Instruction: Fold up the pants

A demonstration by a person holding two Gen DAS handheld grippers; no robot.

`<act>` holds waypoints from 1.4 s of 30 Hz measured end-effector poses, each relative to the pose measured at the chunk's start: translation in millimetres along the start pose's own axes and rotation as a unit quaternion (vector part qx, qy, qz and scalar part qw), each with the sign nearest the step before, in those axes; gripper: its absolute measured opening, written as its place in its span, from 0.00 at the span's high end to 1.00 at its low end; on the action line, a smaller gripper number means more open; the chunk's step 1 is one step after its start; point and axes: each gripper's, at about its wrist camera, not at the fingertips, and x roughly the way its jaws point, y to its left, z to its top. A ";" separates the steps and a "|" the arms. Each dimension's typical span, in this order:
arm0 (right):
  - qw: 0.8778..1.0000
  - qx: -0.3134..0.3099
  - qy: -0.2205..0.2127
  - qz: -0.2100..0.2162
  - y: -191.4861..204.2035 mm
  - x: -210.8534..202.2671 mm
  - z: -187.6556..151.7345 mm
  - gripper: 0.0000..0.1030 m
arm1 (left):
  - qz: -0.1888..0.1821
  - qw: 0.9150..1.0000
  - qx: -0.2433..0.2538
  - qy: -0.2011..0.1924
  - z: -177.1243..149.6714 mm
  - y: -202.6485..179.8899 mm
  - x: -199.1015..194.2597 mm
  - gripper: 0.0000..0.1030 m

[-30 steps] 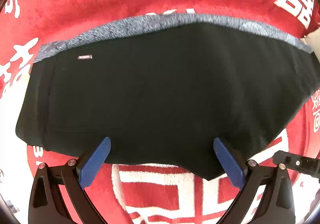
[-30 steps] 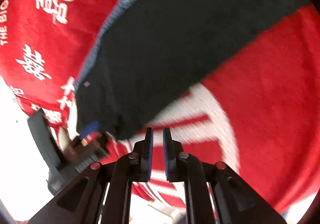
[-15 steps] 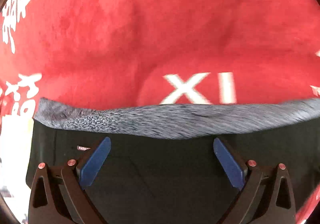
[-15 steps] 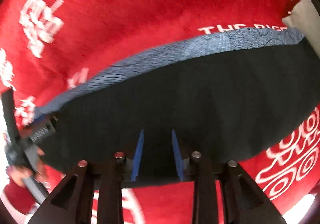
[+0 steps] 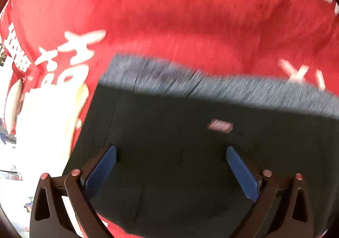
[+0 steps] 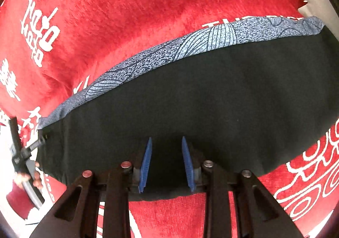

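Red plush cloth (image 6: pixel 131 25) with white lettering (image 6: pixel 40 32).

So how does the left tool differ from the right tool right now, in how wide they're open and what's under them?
The left tool has its pads spread wide; the right tool shows only a narrow gap.
The left tool sits over the pants near the small pink label; the right tool sits over the pants' near edge.
The left wrist view is blurred; the right wrist view is sharp.
Neither tool grips fabric, and both point down at the pants on the red blanket.

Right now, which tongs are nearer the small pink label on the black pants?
Left. The left tongs hang open just below the label; the right tongs sit over the pants hem, no label in their view.
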 end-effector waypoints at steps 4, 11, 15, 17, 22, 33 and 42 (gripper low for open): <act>1.000 0.003 -0.001 0.018 -5.4 -5.0 -5.7 0.57 | 0.013 1.000 -0.001 0.002 3.3 0.2 -5.3 0.00; 0.997 0.057 0.008 0.051 -9.8 -20.3 -13.7 0.48 | -0.046 0.998 0.037 0.003 -4.4 -61.4 -52.8 0.00; 0.991 0.100 0.004 0.085 -31.0 -41.2 -27.9 0.46 | -0.095 0.991 0.087 -0.020 -15.7 -114.4 -85.3 0.00; 0.989 0.120 -0.001 0.090 -44.8 -50.1 -34.4 0.41 | -0.118 0.986 0.110 -0.034 -24.7 -147.6 -101.0 0.00; 0.979 0.183 -0.009 0.093 -91.6 -61.3 -49.6 0.37 | -0.164 0.978 0.121 -0.032 -39.0 -221.2 -117.1 0.00; 0.941 0.286 -0.092 0.153 -181.2 -88.8 -61.3 0.36 | -0.203 0.968 0.144 -0.020 -56.2 -322.3 -146.1 0.00; 0.920 0.327 -0.147 0.159 -236.8 -89.2 -48.1 0.36 | -0.215 0.961 0.172 -0.030 -63.3 -386.0 -146.8 0.00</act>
